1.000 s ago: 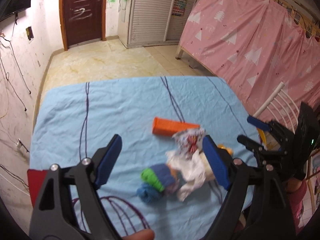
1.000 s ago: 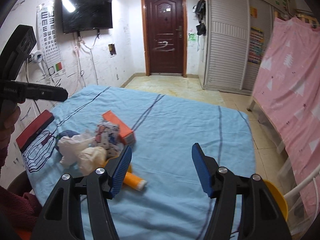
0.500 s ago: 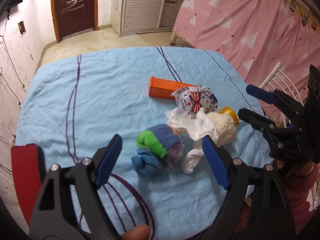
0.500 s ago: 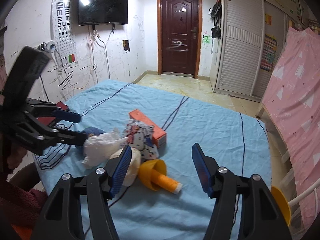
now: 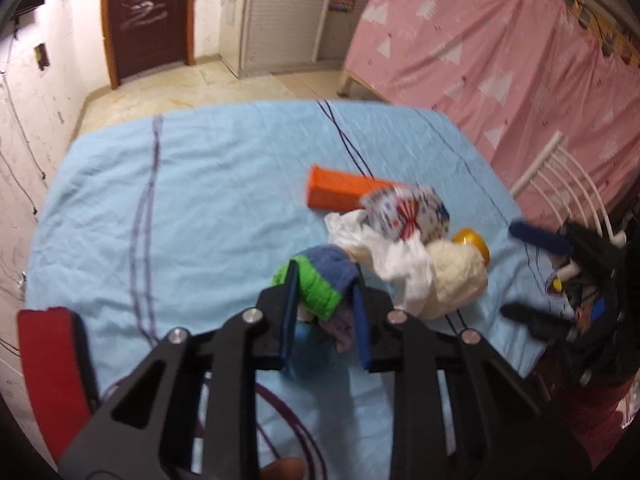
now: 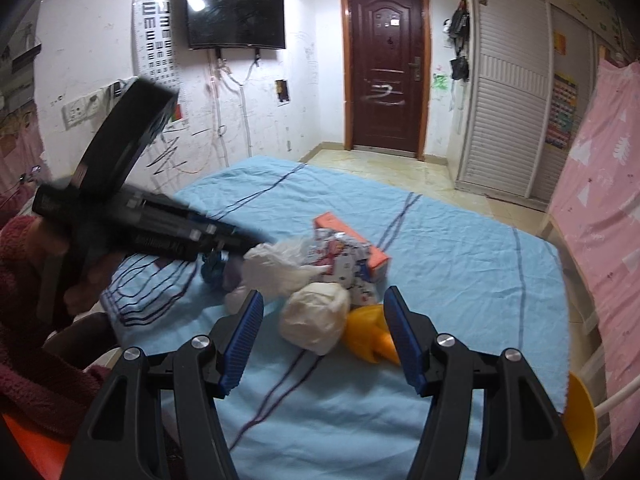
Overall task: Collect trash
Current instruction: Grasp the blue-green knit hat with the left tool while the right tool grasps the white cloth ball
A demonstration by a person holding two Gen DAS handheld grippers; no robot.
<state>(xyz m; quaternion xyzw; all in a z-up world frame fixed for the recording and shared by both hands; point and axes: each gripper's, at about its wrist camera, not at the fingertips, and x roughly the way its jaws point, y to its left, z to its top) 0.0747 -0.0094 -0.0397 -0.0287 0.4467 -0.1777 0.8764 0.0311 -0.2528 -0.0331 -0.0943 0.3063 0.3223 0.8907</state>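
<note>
we find the left gripper [image 5: 322, 312] closing its jaws on the green-and-blue cloth bundle [image 5: 320, 280] on the blue sheet [image 5: 180, 200], the right gripper [image 6: 324, 340] half open and empty, so we judge lifting it clear comes next.

My table wears a light blue cloth [image 5: 200, 208] with dark stitched lines. Between my left pads sits a blue-green cloth bundle [image 5: 320, 280]; beyond it an orange box [image 5: 336, 192], printed wrapper [image 5: 408, 212], white tissue [image 5: 400, 260], cream wad [image 6: 316, 316] (yellow cup [image 6: 368, 336] beside).
</note>
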